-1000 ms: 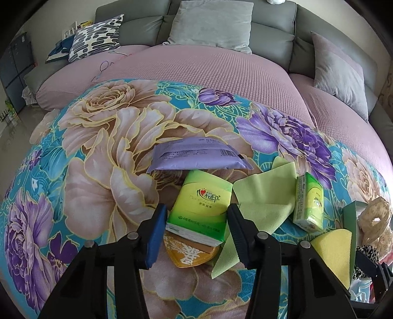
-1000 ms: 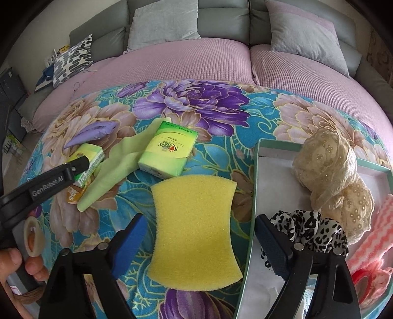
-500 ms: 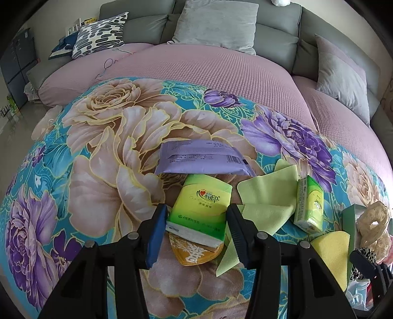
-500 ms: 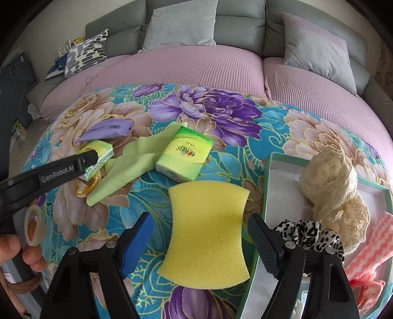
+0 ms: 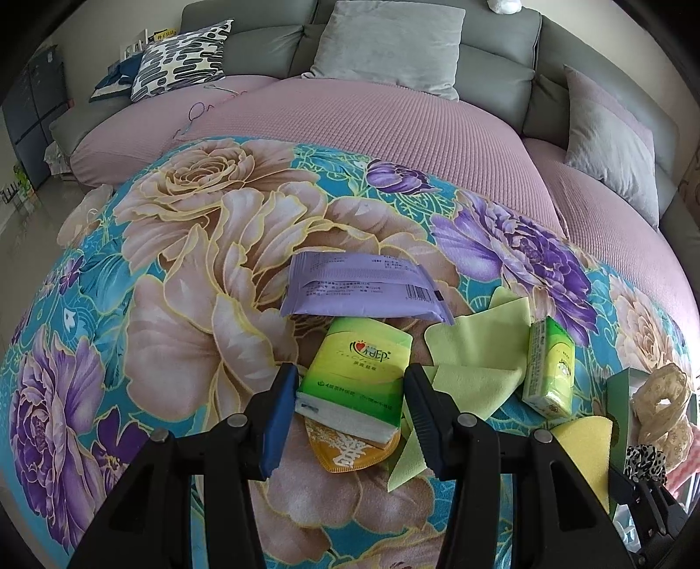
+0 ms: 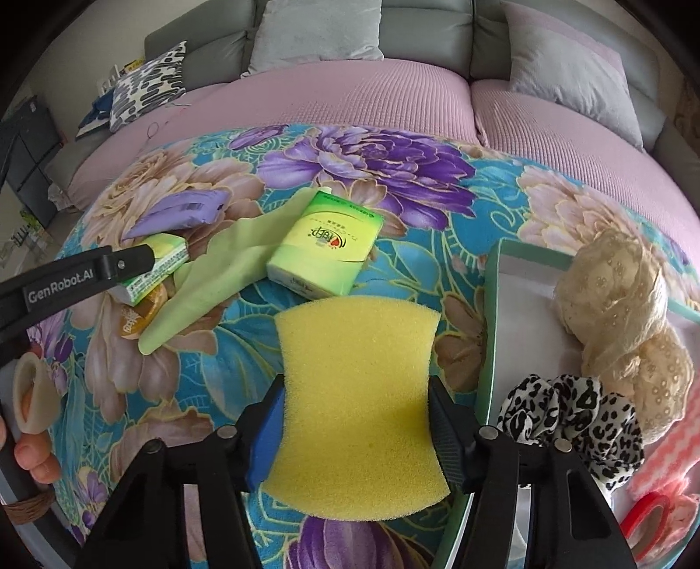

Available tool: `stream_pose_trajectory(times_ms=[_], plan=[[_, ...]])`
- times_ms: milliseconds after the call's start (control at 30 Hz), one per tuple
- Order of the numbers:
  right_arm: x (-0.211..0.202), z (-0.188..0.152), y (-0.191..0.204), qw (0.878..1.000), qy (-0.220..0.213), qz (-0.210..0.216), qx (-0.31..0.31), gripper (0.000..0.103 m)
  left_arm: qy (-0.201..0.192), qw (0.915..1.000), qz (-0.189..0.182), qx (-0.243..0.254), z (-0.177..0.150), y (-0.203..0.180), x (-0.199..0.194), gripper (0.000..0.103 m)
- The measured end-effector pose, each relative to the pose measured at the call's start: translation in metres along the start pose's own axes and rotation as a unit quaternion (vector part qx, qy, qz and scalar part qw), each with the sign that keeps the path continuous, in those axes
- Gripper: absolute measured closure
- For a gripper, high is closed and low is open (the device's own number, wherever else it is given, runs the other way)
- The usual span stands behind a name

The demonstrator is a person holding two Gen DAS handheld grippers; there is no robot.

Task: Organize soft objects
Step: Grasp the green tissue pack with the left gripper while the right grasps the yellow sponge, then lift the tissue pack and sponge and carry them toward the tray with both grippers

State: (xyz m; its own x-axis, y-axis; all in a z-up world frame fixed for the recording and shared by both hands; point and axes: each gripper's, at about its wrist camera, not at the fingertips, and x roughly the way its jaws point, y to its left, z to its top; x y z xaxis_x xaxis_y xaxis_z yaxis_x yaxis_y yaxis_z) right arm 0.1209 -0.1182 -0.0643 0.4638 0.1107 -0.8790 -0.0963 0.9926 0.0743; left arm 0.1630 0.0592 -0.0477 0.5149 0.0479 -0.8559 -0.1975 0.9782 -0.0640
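My left gripper (image 5: 350,394) is shut on a green tissue pack (image 5: 356,372) and holds it over an orange sachet (image 5: 350,453). A purple wipes pack (image 5: 363,289), a light green cloth (image 5: 472,350) and a second green tissue pack (image 5: 549,367) lie nearby. My right gripper (image 6: 356,416) has its jaws against both sides of a yellow sponge (image 6: 356,398) on the floral blanket. The second tissue pack (image 6: 326,249) lies just beyond the sponge. The left gripper's arm (image 6: 78,280) shows at left.
A green-rimmed tray (image 6: 492,332) at right holds a cream lace bundle (image 6: 621,306), a leopard-print scrunchie (image 6: 573,416) and a pink item (image 6: 673,459). Pink bedding (image 5: 372,131), grey pillows (image 5: 389,39) and a sofa lie beyond the blanket.
My right gripper has moved forward and closed its jaws onto the yellow sponge. The left gripper has kept its hold on the tissue pack and shifted slightly.
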Motion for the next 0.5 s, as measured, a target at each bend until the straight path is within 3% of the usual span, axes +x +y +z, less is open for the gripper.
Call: stream_pose_trajectory(times_ms=[500], plan=[[0.01, -0.003, 0.008, 0.999, 0.002, -0.025, -0.023, 0.04, -0.001, 0.9994, 0.016, 0.03, -0.006, -0.011, 0.008, 0.051]])
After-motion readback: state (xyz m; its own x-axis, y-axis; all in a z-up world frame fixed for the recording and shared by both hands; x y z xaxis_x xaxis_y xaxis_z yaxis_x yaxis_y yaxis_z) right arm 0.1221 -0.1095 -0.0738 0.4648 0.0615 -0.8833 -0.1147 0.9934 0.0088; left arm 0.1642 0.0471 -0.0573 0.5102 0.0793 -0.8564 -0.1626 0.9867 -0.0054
